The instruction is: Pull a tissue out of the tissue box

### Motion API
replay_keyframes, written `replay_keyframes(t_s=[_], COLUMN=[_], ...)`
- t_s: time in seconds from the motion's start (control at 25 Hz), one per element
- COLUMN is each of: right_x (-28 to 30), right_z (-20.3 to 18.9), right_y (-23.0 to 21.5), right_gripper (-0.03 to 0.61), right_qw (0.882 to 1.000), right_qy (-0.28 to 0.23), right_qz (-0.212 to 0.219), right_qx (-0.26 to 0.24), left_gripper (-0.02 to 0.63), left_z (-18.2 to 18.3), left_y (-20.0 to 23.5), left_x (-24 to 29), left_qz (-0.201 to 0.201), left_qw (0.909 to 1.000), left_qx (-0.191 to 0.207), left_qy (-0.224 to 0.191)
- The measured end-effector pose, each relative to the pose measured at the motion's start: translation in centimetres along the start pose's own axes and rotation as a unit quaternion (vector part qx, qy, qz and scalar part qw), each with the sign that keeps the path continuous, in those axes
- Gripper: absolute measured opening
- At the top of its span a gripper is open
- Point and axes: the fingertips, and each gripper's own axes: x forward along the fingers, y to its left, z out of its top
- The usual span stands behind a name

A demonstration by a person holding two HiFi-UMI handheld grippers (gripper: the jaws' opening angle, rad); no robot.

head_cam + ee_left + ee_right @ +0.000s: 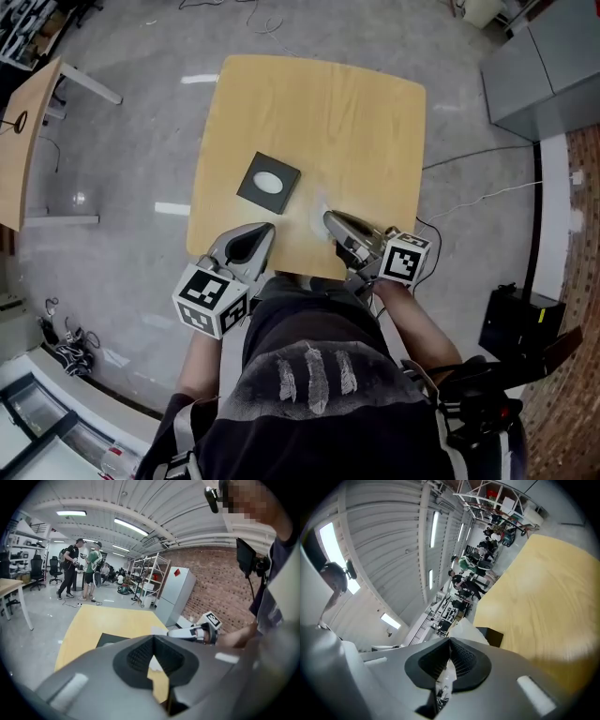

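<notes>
The right gripper (328, 219) is clenched on a white tissue (465, 629). It pinches one edge, so that drawing the gripper away would carry the sheet with it. This gripper sits at about 4 o'clock from the black tissue box (251, 185), which lies left of centre on the worktop (319, 112). The left gripper (266, 231), closed on nothing, hovers at the box's 6 o'clock, probably ready to steady it. The tissue seems free of the opening, though that is hard to confirm.

No text, label or number can be read.
</notes>
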Motion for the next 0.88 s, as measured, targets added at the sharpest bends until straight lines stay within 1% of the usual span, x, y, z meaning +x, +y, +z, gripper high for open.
replay_keyframes(t_s=[0.08,0.12,0.2,0.28,0.36,0.44,0.56,0.8,0.84,0.88], right_x=[-0.3,-0.9,-2.8,-4.8,-6.2,-7.1,-8.5,-10.4,-10.7,-11.0], right_z=[0.2,0.3,0.7,0.2,-1.2,-2.2,-2.9,-3.5,-3.5,-3.7], right_y=[-0.9,-1.9,-4.8,-8.1,-11.3,-13.5,-15.3,-17.0,-17.1,-17.2], right_gripper=[0.0,0.0,0.0,0.0,0.0,0.0,0.0,0.002,0.023,0.086], right_qw=[0.999,0.998,0.992,0.982,0.97,0.958,0.943,0.911,0.905,0.901], right_qy=[-0.023,-0.037,-0.066,-0.069,-0.055,-0.053,-0.063,-0.025,-0.017,-0.007], right_qz=[-0.023,-0.046,-0.108,-0.176,-0.236,-0.281,-0.328,-0.405,-0.416,-0.424], right_qx=[0.01,0.015,0.018,0.008,-0.004,-0.005,-0.009,-0.075,-0.084,-0.093], left_gripper=[0.002,0.002,0.002,0.002,0.002,0.002,0.002,0.002,0.002,0.002], left_z=[-0.8,-1.0,-1.0,-1.0,-1.0,-0.8,-1.0,-1.5,-1.5,-1.6], left_y=[0.3,0.5,0.8,1.3,2.0,2.4,2.6,2.7,2.6,2.5], left_x=[-0.6,-0.7,-0.5,-0.3,-0.4,-0.5,-0.6,-0.9,-0.9,-0.9], left_qz=[-0.009,-0.014,-0.029,-0.04,-0.048,-0.054,-0.064,-0.074,-0.075,-0.077], left_qw=[0.9999,0.9999,0.9995,0.9992,0.9988,0.9984,0.9978,0.9966,0.9965,0.9963], left_qx=[0.002,0.005,0.009,0.008,0.01,0.016,0.016,0.024,0.026,0.028], left_qy=[0.004,0.005,0.004,0.004,0.007,0.007,0.01,0.026,0.027,0.028])
